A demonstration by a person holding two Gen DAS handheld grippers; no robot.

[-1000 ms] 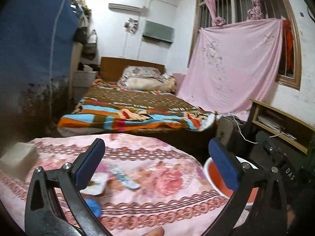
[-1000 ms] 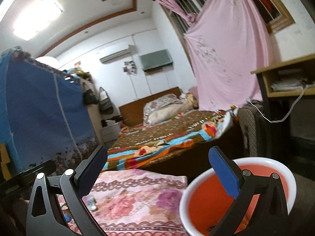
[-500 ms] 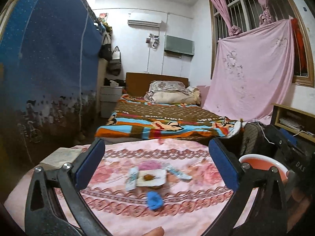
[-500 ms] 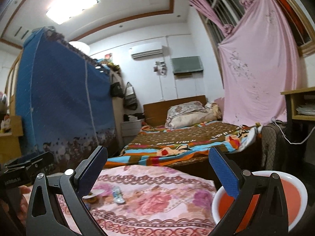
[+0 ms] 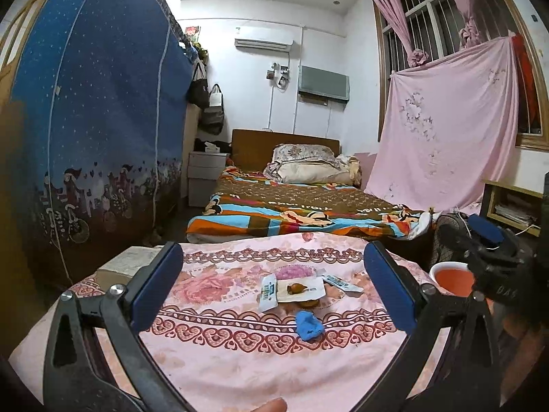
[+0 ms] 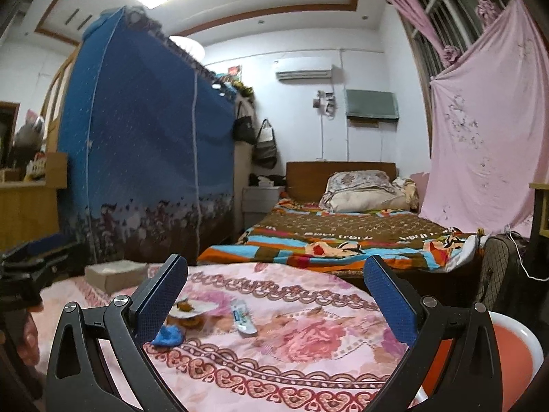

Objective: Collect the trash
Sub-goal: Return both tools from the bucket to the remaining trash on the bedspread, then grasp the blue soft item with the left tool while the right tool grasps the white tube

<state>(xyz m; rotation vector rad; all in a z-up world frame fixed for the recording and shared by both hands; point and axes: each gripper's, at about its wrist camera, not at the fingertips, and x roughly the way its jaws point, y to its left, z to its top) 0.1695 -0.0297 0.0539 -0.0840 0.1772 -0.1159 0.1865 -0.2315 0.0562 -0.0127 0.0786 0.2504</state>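
Observation:
On the pink flowered tablecloth lies a small heap of trash: a white paper with a brown scrap on it, a white wrapper, a second wrapper and a crumpled blue piece. My left gripper is open, held back from the trash. The right gripper is open too, with the blue piece, the paper and a wrapper ahead on its left. An orange basin with a white rim sits at the table's right side.
A cardboard box rests on the table's far left corner. Behind the table stands a bed with a striped blanket. A blue fabric wardrobe fills the left; a pink sheet and a shelf are on the right.
Both cameras have swung left and pulled back, so the trash now sits centred ahead of the left gripper. The basin has slid to the right edge of both views. Both grippers stay open.

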